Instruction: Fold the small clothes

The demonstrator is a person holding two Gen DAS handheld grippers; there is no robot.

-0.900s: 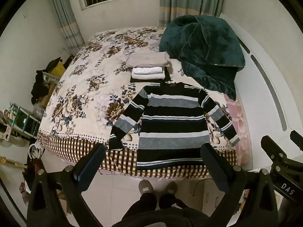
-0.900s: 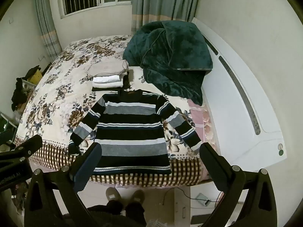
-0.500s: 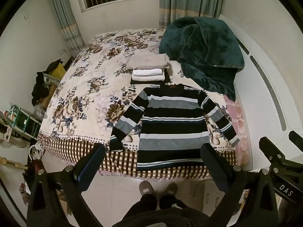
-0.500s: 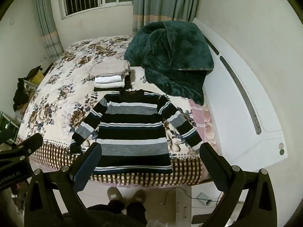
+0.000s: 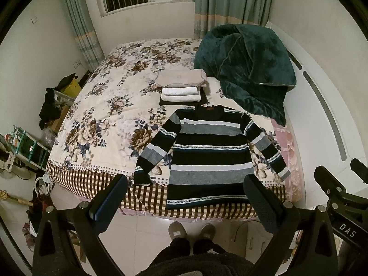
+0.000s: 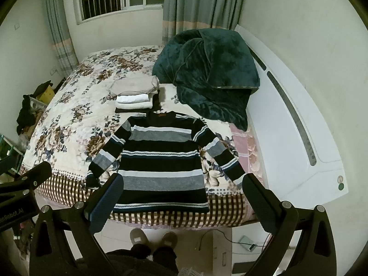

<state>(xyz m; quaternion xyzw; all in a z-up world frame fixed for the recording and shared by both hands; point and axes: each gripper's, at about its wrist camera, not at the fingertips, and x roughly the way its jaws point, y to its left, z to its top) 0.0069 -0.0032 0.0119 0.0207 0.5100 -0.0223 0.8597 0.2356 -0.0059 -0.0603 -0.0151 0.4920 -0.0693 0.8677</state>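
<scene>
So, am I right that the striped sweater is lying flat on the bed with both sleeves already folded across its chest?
Not quite: the striped sweater does lie flat on the bed, but both sleeves are spread out to the sides, not folded in. The left wrist view shows this.

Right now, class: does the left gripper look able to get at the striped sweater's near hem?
Probably yes. The left gripper hangs open above the bed edge, and the striped sweater lies flat with nothing over its hem. It must come down first.

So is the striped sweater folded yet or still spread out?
Spread out. The sweater lies flat on the bed, both sleeves angled outward, hem at the bed's edge. Neither open gripper touches it.
</scene>
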